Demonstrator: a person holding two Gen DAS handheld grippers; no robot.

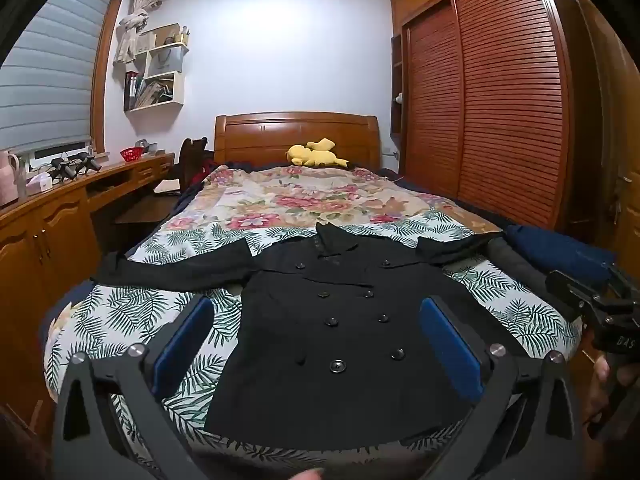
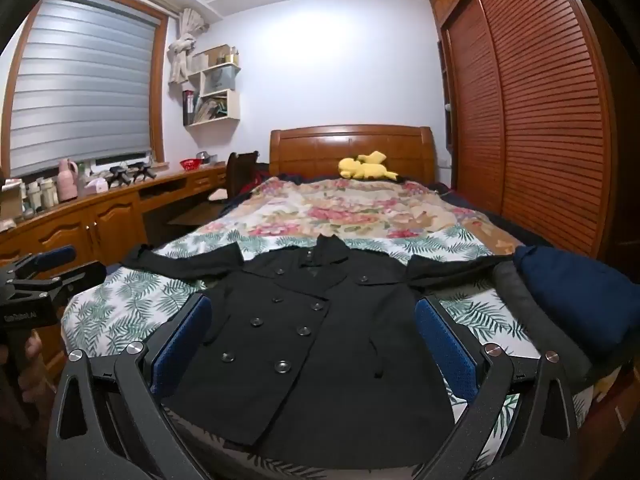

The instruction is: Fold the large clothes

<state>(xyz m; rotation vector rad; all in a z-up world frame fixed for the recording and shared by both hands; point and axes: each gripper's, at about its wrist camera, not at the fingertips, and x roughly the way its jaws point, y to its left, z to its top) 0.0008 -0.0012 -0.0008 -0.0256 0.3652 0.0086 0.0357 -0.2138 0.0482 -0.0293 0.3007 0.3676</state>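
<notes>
In the left wrist view, the left gripper (image 1: 316, 344) hung above the foot of the bed (image 1: 132, 312) with its blue pads (image 1: 184, 344) spread wide and nothing between them. A black double-breasted coat (image 1: 344, 320) lay flat and face up on the leaf-print sheet, buttons showing, both sleeves stretched out sideways, collar toward the headboard (image 1: 296, 136). A yellow plush toy (image 1: 316, 153) sat near the headboard. The right gripper (image 1: 592, 300) showed at the right edge, beside folded dark blue clothes (image 1: 560, 252). In the right wrist view, the right gripper (image 2: 314, 344) was likewise spread and empty over the coat's (image 2: 320, 340) lower half, with the left gripper (image 2: 36, 276) at the left edge.
</notes>
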